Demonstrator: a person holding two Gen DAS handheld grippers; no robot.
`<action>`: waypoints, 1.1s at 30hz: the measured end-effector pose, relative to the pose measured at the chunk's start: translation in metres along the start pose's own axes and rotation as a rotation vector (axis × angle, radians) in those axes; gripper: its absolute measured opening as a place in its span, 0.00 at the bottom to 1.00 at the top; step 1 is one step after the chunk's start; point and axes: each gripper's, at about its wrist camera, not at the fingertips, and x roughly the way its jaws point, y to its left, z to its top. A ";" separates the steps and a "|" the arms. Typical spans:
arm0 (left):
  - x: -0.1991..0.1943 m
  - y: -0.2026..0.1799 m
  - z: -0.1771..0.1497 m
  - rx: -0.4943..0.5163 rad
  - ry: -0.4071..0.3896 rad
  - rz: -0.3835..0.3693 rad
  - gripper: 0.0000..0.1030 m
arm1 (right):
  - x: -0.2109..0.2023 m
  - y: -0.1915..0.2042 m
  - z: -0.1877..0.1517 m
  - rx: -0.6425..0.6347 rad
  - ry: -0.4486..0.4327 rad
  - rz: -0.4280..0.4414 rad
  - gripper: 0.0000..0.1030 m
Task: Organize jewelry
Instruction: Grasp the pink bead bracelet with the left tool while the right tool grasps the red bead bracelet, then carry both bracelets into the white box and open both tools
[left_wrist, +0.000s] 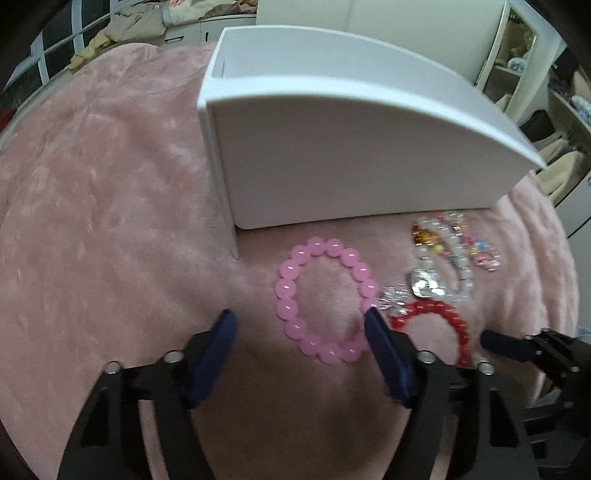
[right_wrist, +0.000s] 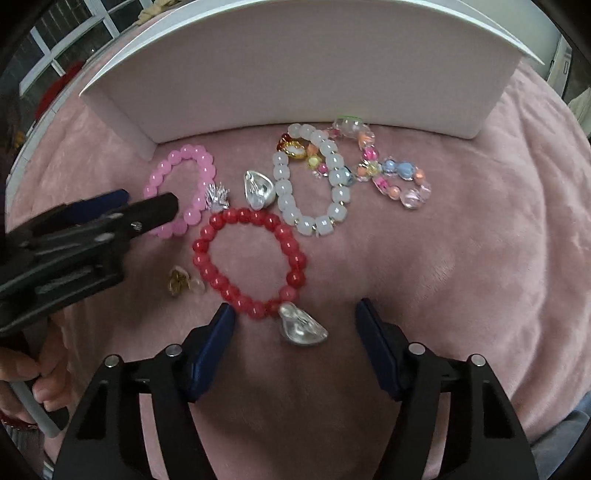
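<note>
My right wrist camera is giving me the whole spread of jewelry on the pink plush cover (right_wrist: 461, 258): the red bead bracelet (right_wrist: 251, 258) in the middle, the white bead bracelet (right_wrist: 314, 181) behind it, a multicolored bead strand (right_wrist: 388, 173) to the right, a silver heart charm (right_wrist: 258, 190) between the red and white ones, and a second silver charm (right_wrist: 301, 326) touching the near edge of the red bracelet. It is also showing me a small amber-and-clear piece (right_wrist: 183, 282) left of the red bracelet, which my left camera is not catching.

My left wrist camera is giving me the white box (left_wrist: 351, 147) more fully, with its open top and curved front wall; I cannot see inside it. The pink bead bracelet (left_wrist: 325, 299) is lying on the cover just in front of the box.

I am holding the left gripper (left_wrist: 301, 319) low over the cover with its fingers wide apart; the right fingertip is overlapping the pink bracelet's right side, the left one is resting clear of it. In the right view this gripper (right_wrist: 147, 206) is reaching in from the left across that bracelet.

I am holding the right gripper (right_wrist: 295, 310) with fingers spread too, straddling the near silver charm and the red bracelet's near edge, gripping nothing.
</note>
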 end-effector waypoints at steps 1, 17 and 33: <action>0.002 0.000 0.000 0.005 0.006 0.022 0.52 | -0.001 -0.002 0.000 0.007 -0.007 0.005 0.53; -0.034 0.022 -0.005 -0.053 -0.060 -0.130 0.16 | -0.084 -0.015 -0.014 0.035 -0.208 0.137 0.10; -0.122 -0.005 0.022 0.087 -0.140 -0.121 0.16 | -0.218 -0.023 0.015 0.143 -0.446 0.284 0.10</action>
